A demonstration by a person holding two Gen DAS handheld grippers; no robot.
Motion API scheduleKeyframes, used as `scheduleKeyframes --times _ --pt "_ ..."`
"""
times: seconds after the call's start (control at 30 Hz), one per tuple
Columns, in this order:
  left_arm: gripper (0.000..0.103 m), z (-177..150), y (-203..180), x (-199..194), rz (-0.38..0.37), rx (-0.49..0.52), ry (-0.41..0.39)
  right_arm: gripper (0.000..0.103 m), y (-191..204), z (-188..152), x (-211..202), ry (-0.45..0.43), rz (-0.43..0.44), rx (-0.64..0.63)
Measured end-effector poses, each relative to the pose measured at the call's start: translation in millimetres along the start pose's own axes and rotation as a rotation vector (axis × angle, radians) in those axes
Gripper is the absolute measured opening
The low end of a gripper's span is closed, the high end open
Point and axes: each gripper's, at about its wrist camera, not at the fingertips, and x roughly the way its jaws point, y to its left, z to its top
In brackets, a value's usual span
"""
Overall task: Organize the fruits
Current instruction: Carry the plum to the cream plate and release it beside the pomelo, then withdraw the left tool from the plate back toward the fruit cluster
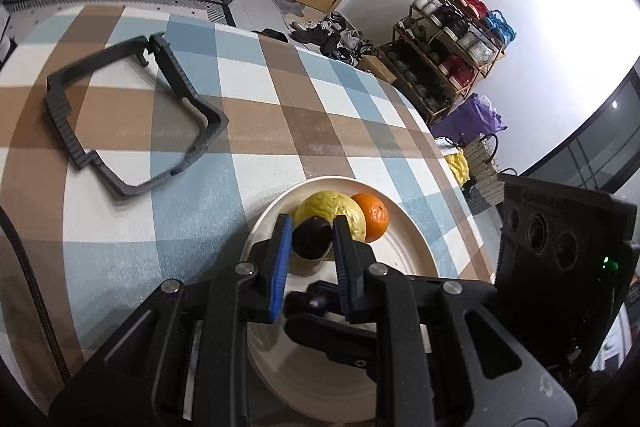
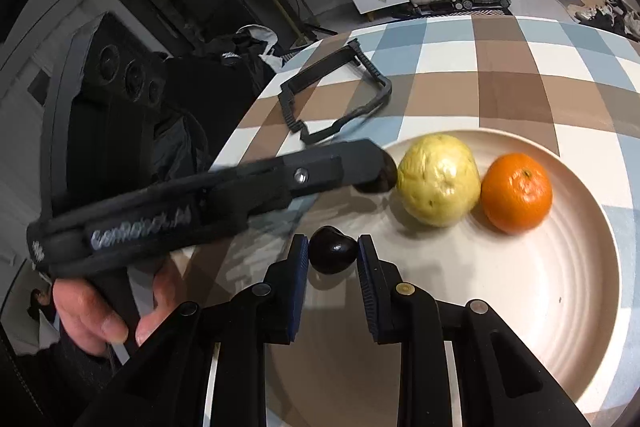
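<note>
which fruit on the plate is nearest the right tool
The small dark fruit, sitting between the right tool's fingers. The yellow fruit and the orange lie farther back on the plate.

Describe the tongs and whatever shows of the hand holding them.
Both tongs, left tongs and right tongs, are matte black plastic with silver pivot bolts and ribbed blue pads. The left body bears pale lettering I can't read. A bare hand grips its handle; no sleeve visible.

The near and right parts of the plate lie bare; the yellow fruit and orange crowd its far side, just apart; the left gripper bars the plate's far-left rim; open tablecloth stretches beyond, broken by the black frame far left.
</note>
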Motion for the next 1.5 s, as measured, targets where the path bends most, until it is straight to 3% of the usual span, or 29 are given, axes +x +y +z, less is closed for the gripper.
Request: scheduleKeyframes --times 0.07,0.13,0.2,0.27,0.33,0.4,0.5,0.63,0.7,0.97,1.1,1.23,1.5 --pt "0.024 -1.5 0.1 -0.1 0.005 -0.011 0.016 0.029 -0.5 2.7 1.1 -0.004 0.001 0.016" --pt "0.041 -4.8 -1.8 -2.7 0.009 -0.013 0.023 0.037 -0.2 2.6 -0.3 -0.004 -0.009 0.022" --pt "0.043 -7.0 -4.7 -7.2 0.014 -0.003 0.017 0.051 1.4 0.1 -4.9 -0.005 -0.006 0.011" --pt "0.045 -9.9 -9.8 -17.2 0.021 0.006 -0.003 0.056 2.1 -3.0 -13.6 -0.021 -0.005 0.001" --pt "0.058 -12.6 -12.7 -26.8 0.026 0.007 -0.017 0.058 1.8 -7.4 -28.2 -0.042 -0.012 -0.003" --pt "0.065 -17.6 -17.5 -40.6 0.036 0.005 -0.040 0.069 1.3 -13.1 -42.7 -0.064 -0.013 -0.007" --pt "0.066 -26.4 -26.0 -58.3 0.050 0.014 -0.059 0.078 3.6 -26.1 -67.5 -0.108 -0.035 -0.021" --pt "0.080 -42.5 -37.4 -77.9 0.077 0.020 -0.079 0.085 9.0 -47.3 -103.1 -0.175 -0.054 -0.034" --pt "0.081 -53.9 -46.9 -88.5 0.109 0.038 -0.101 0.094 12.9 -59.5 -121.0 -0.214 -0.066 -0.036" --pt "0.087 -102.4 -93.4 -132.7 0.246 0.144 -0.194 0.102 45.6 -107.4 -176.8 -0.401 -0.173 -0.132" --pt "0.102 -120.9 -113.1 -153.9 0.290 0.174 -0.258 0.103 61.2 -131.6 -195.9 -0.472 -0.226 -0.206" --pt "0.102 -141.2 -132.7 -171.2 0.283 0.184 -0.280 0.103 71.8 -152.4 -211.2 -0.526 -0.240 -0.239" --pt "0.102 -179.3 -162.1 -186.3 0.340 0.217 -0.304 0.103 70.1 -187.7 -236.2 -0.613 -0.257 -0.203"
